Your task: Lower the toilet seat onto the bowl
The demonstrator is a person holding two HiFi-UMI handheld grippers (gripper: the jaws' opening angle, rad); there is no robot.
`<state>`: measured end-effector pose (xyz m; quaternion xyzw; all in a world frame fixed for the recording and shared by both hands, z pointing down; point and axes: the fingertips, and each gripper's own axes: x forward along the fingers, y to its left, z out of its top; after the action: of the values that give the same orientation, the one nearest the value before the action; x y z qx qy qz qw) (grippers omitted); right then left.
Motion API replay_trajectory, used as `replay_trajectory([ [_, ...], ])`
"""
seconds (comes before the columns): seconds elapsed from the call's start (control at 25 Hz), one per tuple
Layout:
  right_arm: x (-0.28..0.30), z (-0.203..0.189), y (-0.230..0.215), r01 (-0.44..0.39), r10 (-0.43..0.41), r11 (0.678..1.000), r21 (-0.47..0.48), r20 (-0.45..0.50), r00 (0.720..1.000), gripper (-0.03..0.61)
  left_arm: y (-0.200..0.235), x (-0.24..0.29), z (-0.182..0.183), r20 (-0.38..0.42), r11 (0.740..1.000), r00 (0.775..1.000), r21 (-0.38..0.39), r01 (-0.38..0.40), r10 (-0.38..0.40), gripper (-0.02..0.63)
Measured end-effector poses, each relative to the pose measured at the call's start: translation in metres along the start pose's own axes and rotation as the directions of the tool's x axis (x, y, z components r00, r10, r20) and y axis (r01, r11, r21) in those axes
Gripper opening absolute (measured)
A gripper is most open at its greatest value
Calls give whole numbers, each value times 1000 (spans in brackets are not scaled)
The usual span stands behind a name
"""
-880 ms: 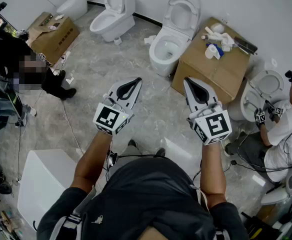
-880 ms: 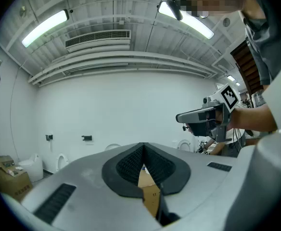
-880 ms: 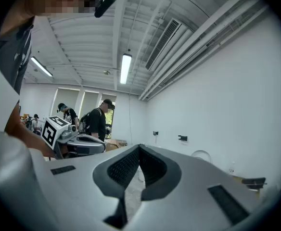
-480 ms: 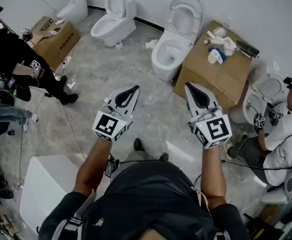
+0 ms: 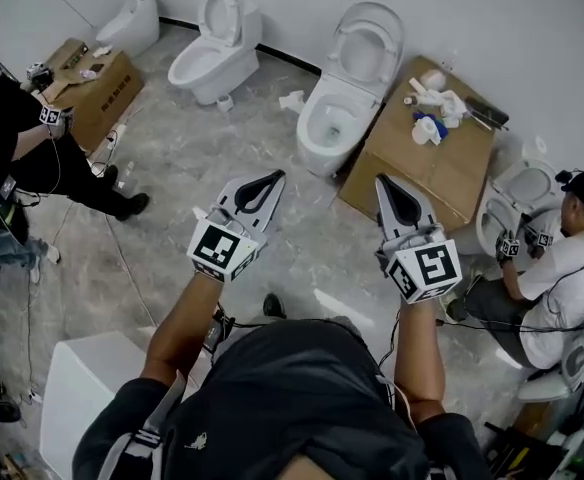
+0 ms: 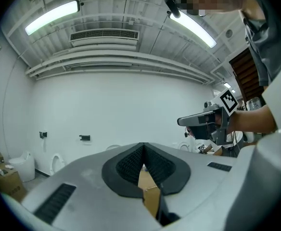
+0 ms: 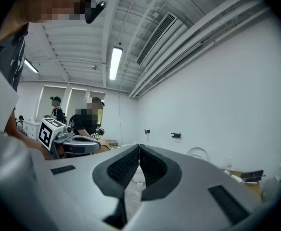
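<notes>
The fingers point(image 6: 121, 165) of the left gripper point(image 5: 275, 177) meet at the tips with nothing between them, and the right gripper point(image 5: 382, 181) is closed and empty too. Both hang above mid-floor point(image 5: 222, 158). The toilet seat point(image 5: 394, 43) stands raised over its bowl point(image 5: 324, 126) at the floor's far edge, beside a cardboard box point(image 5: 422, 163).

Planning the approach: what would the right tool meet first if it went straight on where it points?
Likely the white toilet with its seat raised, beside the cardboard box; the right tool, shut, points toward it. Depth is unclear.
</notes>
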<state>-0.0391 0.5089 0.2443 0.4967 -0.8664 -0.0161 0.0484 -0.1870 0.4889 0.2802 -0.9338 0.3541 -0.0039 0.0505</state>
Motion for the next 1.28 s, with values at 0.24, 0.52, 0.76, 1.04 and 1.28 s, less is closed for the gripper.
replay_trajectory([
  [0.24, 22, -11, -9, 27, -27, 999, 20, -37, 999, 8, 18, 27, -15, -7, 999, 999, -24, 39, -40, 3],
  [0.52, 41, -21, -64, 8, -6, 999, 41, -55, 998, 8, 19, 85, -22, -38, 998, 998, -57, 41, -43, 3],
  [0.76, 51, -25, -130, -23, 25, 998, 57, -34, 999, 8, 12, 141, -21, -72, 999, 997, -33, 11, -13, 3],
  [1.04, 59, -27, -181, -49, 51, 997, 66, -25, 998, 8, 4, 175, -25, -101, 999, 995, -25, -20, 18, 3],
  [1.28, 82, -38, -196, -40, 43, 997, 72, -41, 998, 8, 27, 197, -33, -95, 999, 995, -46, -12, 8, 3],
])
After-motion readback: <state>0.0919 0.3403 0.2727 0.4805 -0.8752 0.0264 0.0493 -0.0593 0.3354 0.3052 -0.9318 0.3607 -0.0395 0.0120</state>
